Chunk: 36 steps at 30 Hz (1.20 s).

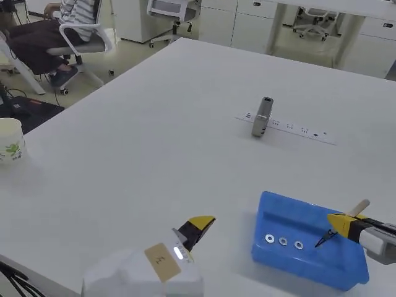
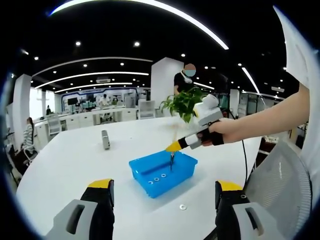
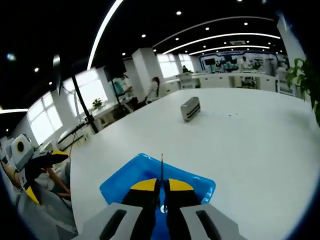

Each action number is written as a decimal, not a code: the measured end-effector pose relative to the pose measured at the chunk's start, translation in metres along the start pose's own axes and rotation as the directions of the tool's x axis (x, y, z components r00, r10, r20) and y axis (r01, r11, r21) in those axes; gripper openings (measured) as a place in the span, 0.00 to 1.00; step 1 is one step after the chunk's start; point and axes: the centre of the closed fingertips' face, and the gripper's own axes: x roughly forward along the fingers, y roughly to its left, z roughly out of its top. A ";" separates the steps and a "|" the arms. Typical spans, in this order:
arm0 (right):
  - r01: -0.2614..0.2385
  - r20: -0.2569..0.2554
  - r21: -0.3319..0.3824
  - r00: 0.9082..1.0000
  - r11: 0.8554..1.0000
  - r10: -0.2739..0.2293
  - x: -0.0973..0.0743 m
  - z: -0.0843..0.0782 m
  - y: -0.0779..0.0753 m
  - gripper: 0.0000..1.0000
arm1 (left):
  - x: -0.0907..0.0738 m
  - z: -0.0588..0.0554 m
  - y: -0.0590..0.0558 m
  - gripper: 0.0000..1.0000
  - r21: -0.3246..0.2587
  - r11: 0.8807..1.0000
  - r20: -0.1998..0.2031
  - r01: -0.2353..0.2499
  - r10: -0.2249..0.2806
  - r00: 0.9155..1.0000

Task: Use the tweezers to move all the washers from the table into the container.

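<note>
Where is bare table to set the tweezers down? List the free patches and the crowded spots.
Free: the wide stretch of table between the cup and the grey device; also the strip between that device and the blue container. Crowded: the container, with the right gripper and tweezers over it, and beside it, where a loose washer lies.

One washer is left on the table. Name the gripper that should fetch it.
Right: the right gripper is shut on the tweezers that the washer needs; the left gripper is open and empty.

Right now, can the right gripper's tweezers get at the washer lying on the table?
Probably yes: the washer lies uncovered on bare table beside the blue container, close to the tweezers.
</note>
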 end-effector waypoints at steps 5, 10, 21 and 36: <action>-0.002 -0.015 -0.004 1.000 1.000 0.002 0.002 -0.005 0.000 0.02 | 0.000 0.000 0.000 0.84 -0.001 1.000 -0.002 -0.003 0.003 1.000; 0.001 -0.021 -0.012 1.000 1.000 -0.002 0.005 -0.007 0.000 0.02 | 0.000 -0.001 0.000 0.84 0.003 1.000 -0.007 0.001 -0.001 1.000; -0.007 -0.038 -0.095 0.999 0.995 0.003 0.009 -0.009 0.005 0.03 | 0.000 0.000 0.000 0.84 0.002 1.000 -0.005 0.001 -0.001 1.000; -0.021 0.069 -0.057 0.997 0.998 0.025 -0.009 0.012 0.018 0.03 | 0.001 -0.002 -0.001 0.84 0.009 1.000 -0.011 0.003 -0.003 1.000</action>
